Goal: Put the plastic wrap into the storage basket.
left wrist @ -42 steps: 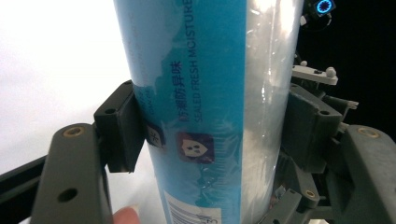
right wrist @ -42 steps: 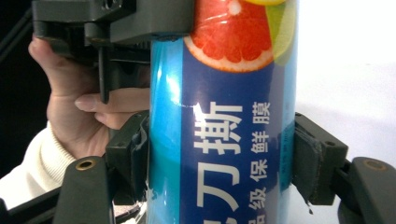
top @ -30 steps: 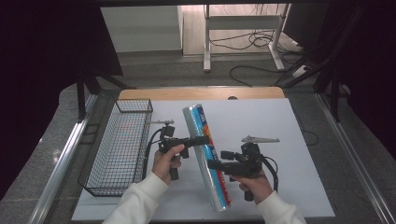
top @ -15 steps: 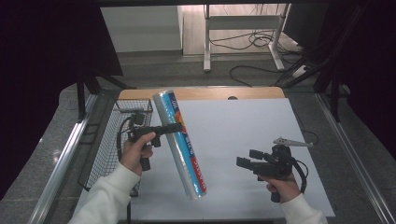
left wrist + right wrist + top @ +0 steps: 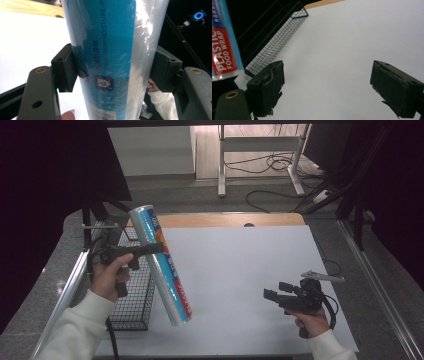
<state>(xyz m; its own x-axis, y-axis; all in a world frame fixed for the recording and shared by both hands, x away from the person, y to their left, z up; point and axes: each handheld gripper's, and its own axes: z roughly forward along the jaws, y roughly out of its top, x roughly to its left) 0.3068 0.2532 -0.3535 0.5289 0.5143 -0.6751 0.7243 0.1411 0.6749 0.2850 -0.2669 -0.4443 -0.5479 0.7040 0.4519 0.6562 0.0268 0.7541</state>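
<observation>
The left gripper (image 5: pixel 150 249) has carried the roll (image 5: pixel 161 265) away from the middle of the counter (image 5: pixel 240 270) toward the basket (image 5: pixel 131 306) at the left edge. Its fingers (image 5: pixel 64 67) are closed on the roll, one on each side of the blue wrapper, near the upper part of the roll. The roll hangs tilted in the air, its top end above the fingers and over the basket's near rim, its lower end below the fingers and over the white counter just beside the basket. Half a second ago the roll was nearer to the middle and the left hand (image 5: pixel 111 275) was lower; one second ago both grippers were together at the roll in the centre. So the right gripper (image 5: pixel 272 293) has let go and moved off: it now rests low over the counter at the right, well apart from the roll, its fingers (image 5: pixel 267 87) spread wide with only bare counter between them. I judge that the roll is meant for the basket, and that it must still be moved left and turned before release.
</observation>
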